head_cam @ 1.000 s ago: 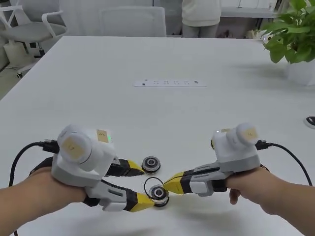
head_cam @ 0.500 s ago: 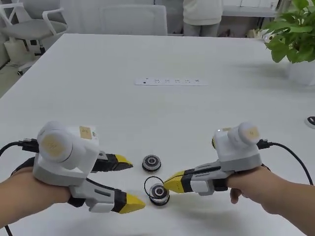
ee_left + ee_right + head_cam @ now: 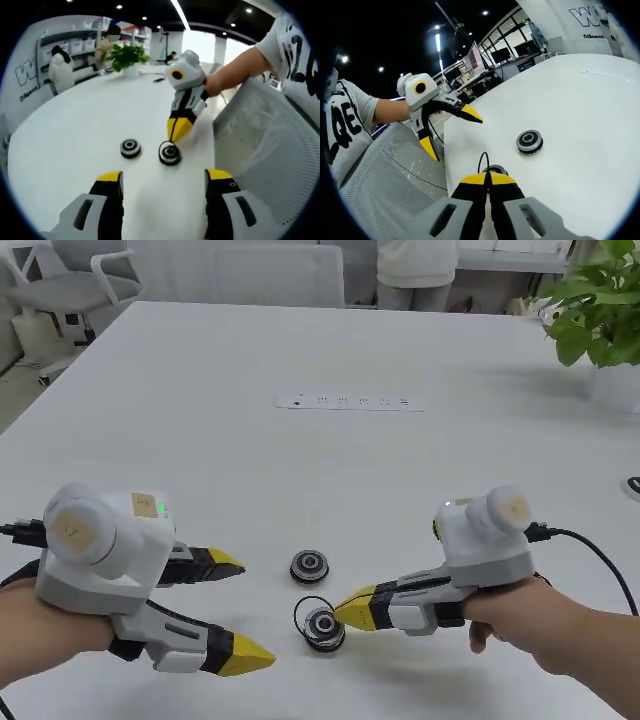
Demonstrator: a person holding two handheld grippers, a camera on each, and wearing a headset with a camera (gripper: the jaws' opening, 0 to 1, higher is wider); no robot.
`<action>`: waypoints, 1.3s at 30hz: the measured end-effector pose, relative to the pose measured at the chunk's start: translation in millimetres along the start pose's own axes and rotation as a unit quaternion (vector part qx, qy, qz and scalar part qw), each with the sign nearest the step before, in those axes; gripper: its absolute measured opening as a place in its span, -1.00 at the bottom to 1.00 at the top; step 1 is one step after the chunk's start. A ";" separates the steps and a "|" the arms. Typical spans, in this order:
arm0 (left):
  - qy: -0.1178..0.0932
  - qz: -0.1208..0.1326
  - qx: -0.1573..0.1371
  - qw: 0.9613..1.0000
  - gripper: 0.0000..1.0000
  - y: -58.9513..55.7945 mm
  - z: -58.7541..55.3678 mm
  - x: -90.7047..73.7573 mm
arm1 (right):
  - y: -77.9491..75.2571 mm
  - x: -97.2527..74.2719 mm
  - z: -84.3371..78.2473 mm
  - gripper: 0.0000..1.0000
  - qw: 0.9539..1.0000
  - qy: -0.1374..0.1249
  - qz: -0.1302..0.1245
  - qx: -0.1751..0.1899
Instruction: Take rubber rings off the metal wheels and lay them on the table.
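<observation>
Since 1.0 s ago: L claw [image 3: 252, 612] has withdrawn to the person's left, off the near wheel [image 3: 322, 628]. Its lower tip was against that wheel and is now well apart from it. R claw [image 3: 345, 612] pos. unchanged at the wheel. Both wheels unmoved on the surface [image 3: 300, 470].

L claw: released, jaws spread wide, nothing between them. Head view: both yellow tips point toward the wheels, w/ bare surface between tips and wheels. L gripper view: the two wheels lie ahead of the jaws, and R claw comes down on the near one from beyond.

R claw: clenched, yellow tips pressed together, grasping the rubber ring [image 3: 296, 610] at the edge of the near wheel. Ring: thin black loop, partly lifted off the wheel. In head view it stands out on the side toward the far wheel [image 3: 309, 566], w/ the remainder at the near wheel. R gripper view: loop rises just ahead of the closed tips; near wheel mostly hidden behind them.

Far wheel: flat on surface, just beside near wheel, not touching; dark outer band around metal centre.

Misc.: power strip [image 3: 350, 402] at mid-surface, well apart from work area; plant [image 3: 595, 300] at far R corner.
</observation>
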State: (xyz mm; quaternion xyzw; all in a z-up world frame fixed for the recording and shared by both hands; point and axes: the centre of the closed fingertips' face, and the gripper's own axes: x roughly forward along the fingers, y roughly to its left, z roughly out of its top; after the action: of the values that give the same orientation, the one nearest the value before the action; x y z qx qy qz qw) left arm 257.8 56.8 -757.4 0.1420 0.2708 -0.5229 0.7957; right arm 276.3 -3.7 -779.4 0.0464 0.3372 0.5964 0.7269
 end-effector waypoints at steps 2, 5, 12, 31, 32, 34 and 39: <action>-0.001 0.002 -0.002 1.000 0.37 0.3 -0.8 -1.5 | 0.7 0.4 0.8 -1.00 1.000 0.000 0.002 -0.001; -0.001 0.003 -0.006 1.000 0.39 0.8 -2.8 -3.3 | 3.8 1.8 3.4 -1.00 1.000 -0.001 0.007 -0.002; -0.002 0.009 -0.009 1.000 0.47 4.1 -7.7 -9.2 | 8.5 5.0 7.8 -1.00 1.000 -0.002 0.015 -0.004; 0.010 0.036 -0.014 0.999 0.54 15.9 -26.0 -32.4 | 19.5 37.1 21.9 -1.00 0.999 0.014 0.028 -0.037; 0.010 0.036 -0.014 0.999 0.54 16.1 -26.4 -32.8 | 20.5 39.5 22.6 -1.00 0.999 0.015 0.029 -0.040; 0.011 0.038 -0.015 0.999 0.54 16.7 -27.4 -34.0 | 21.7 42.6 24.0 -1.00 0.999 0.014 0.030 -0.043; 0.011 0.042 -0.018 0.999 0.54 18.9 -29.1 -36.6 | 24.9 53.8 23.8 -1.00 0.998 0.017 0.031 -0.052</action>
State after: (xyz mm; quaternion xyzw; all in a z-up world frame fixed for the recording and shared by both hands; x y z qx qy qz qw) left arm 255.6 107.1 -761.0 0.1450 0.2824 -0.4825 0.8163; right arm 271.8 59.6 -772.7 0.0085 0.3164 0.6364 0.7034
